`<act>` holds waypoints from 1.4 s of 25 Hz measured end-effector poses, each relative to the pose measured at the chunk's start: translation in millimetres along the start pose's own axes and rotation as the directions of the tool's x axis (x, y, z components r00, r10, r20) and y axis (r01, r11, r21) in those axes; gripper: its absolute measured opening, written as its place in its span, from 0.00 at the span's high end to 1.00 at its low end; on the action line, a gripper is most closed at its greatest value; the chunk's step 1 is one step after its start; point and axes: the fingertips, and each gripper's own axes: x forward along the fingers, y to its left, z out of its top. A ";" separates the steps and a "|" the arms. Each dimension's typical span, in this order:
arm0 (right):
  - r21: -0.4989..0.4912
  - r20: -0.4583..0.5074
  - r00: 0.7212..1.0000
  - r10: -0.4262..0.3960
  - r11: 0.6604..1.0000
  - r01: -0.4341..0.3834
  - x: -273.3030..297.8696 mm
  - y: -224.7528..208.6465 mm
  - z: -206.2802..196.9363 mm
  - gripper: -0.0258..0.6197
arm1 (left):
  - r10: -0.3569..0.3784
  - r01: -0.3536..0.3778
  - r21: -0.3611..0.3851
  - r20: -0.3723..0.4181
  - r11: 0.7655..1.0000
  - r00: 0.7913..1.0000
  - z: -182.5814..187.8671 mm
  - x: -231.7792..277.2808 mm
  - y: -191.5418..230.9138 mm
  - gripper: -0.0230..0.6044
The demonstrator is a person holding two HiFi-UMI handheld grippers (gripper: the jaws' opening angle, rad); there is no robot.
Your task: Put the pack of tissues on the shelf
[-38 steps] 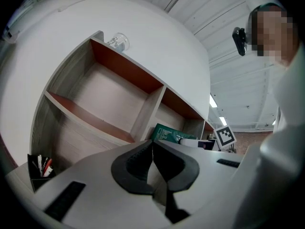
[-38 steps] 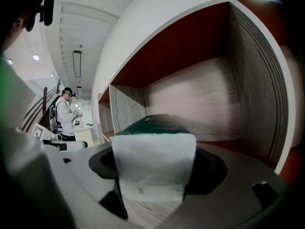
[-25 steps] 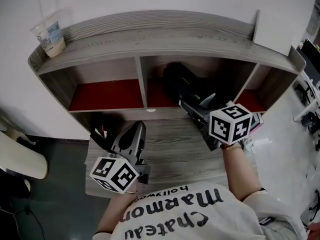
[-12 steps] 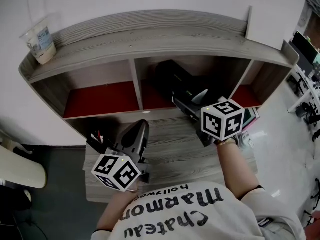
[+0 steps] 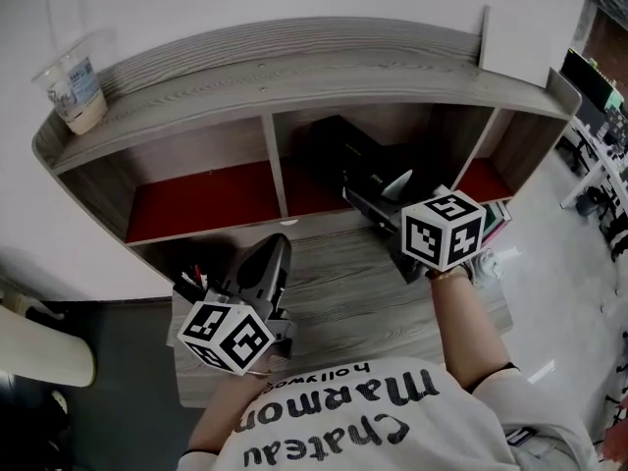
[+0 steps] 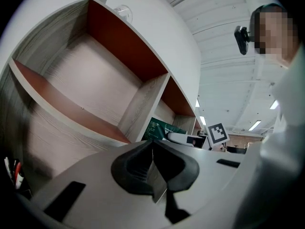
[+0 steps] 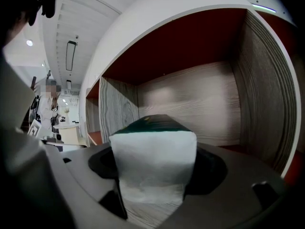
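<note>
Quick count first. Two hand-held grippers, each with one marker cube on it. One pack of tissues (image 5: 339,147). One wooden shelf (image 5: 294,77) with three open compartments, all three with red floors. There's one clear plastic cup (image 5: 71,86) on the shelf's top board at the left, and one white panel (image 5: 525,42) standing on the top at the right. A pot of pens (image 5: 191,285) sits at the left edge of the table (image 5: 343,297); I can't count the pens.

The right hand-held gripper (image 7: 155,167) is pinching the pack by its near white end, one jaw on each side. The dark green far end of the pack reaches into the middle compartment. I can't tell if it's resting on the red floor or hanging just above it. The left hand-held gripper (image 6: 152,147) has its jaws pressed together with nothing in them. It's over the table, in front of the divider between the left and middle compartments.

Only the head view shows the whole layout, including the pot and the panel. The left gripper view looks into the left compartment and catches the pack's green printed side next door, plus the right hand-held gripper's marker cube (image 6: 217,133). Only the right gripper view shows the grip up close. It also shows a person standing far off in the room.
</note>
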 end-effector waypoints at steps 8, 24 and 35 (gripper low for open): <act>0.013 0.033 0.999 0.009 1.000 -0.010 -1.6 -2.3 -0.6 0.37 | -0.023 0.023 -0.002 -0.005 1.000 1.000 -5.2 -3.6 -2.8 0.93; 0.009 0.059 0.998 0.033 0.999 -0.033 -3.5 -2.1 0.8 0.33 | 0.020 -0.020 0.008 0.006 1.000 1.000 0.1 -34.1 -5.2 0.93; -0.038 0.031 0.999 0.017 0.999 -0.016 -14.1 -5.0 -9.4 0.24 | 0.047 -0.049 0.039 0.033 0.998 0.998 6.7 -51.4 -27.2 0.93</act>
